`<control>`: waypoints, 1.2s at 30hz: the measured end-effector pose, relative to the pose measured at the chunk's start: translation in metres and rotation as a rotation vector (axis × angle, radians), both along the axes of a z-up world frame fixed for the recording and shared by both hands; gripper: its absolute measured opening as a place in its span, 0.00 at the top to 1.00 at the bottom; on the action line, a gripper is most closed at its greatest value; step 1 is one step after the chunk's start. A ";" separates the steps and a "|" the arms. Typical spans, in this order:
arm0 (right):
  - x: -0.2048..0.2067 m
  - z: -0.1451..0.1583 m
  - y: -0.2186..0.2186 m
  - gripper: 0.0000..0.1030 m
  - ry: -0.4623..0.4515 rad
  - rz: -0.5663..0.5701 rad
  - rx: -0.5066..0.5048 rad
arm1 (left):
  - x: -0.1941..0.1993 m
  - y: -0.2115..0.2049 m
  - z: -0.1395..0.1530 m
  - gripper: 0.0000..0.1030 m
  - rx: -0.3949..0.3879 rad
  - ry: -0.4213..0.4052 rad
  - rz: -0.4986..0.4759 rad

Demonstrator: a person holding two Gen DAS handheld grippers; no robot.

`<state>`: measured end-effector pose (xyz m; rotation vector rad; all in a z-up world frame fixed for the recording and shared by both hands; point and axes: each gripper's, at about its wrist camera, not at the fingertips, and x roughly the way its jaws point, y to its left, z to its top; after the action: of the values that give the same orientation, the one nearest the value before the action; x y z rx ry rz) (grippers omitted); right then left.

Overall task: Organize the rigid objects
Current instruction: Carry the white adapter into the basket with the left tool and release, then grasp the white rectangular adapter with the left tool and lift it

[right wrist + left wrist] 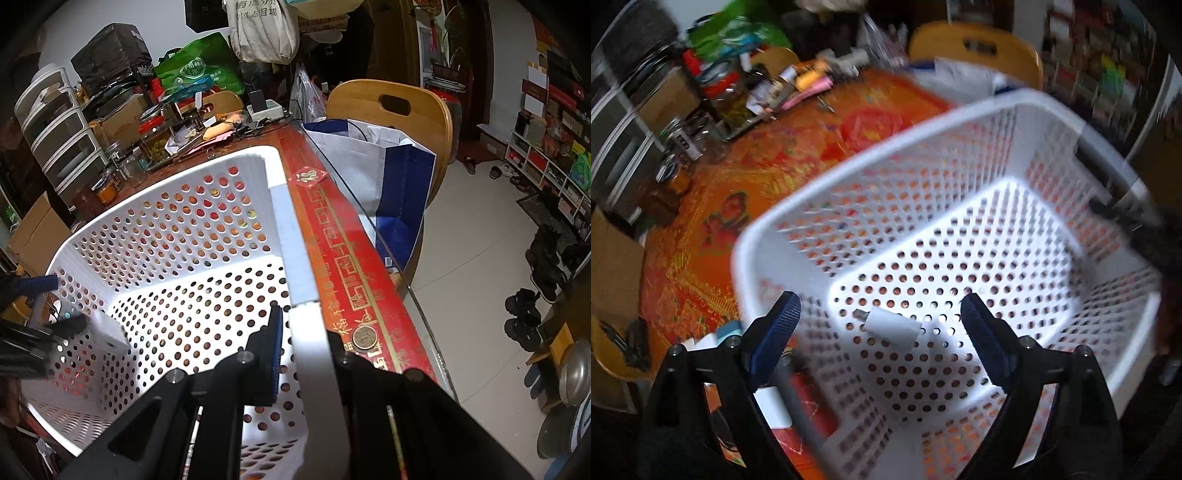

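Here the white perforated basket (960,206) is the landmark: it sits on the red patterned tablecloth (746,177), and everything hinges on what lies inside it. A small white plug-like block (893,328) rests on the basket floor, near the wall closest to the left gripper (882,325), almost straight ahead of the gap between that gripper's fingers. Its long axis runs crosswise to the fingers, with a short metal stub at its left end. The left gripper's jaws stand wide apart and hold nothing; it hangs above the basket's near rim, tilted down into the interior, though blur makes the height hard to judge. The right gripper (306,332) sits at the basket's opposite side, its fingers closed onto the rim (295,258), one finger inside the wall and one outside. So the left one is nearer the block, and the right seems to be steadying the basket beside the table's edge.
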<state>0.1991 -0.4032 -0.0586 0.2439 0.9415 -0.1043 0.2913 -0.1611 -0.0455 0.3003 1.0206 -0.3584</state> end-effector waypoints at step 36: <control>0.002 0.002 0.001 0.90 0.021 -0.007 -0.036 | 0.071 0.328 -0.133 0.01 -0.148 0.089 0.587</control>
<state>0.2007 -0.4021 -0.0564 0.2134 0.9590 -0.1302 0.3620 0.1667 -0.1782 -0.1542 1.1127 0.0867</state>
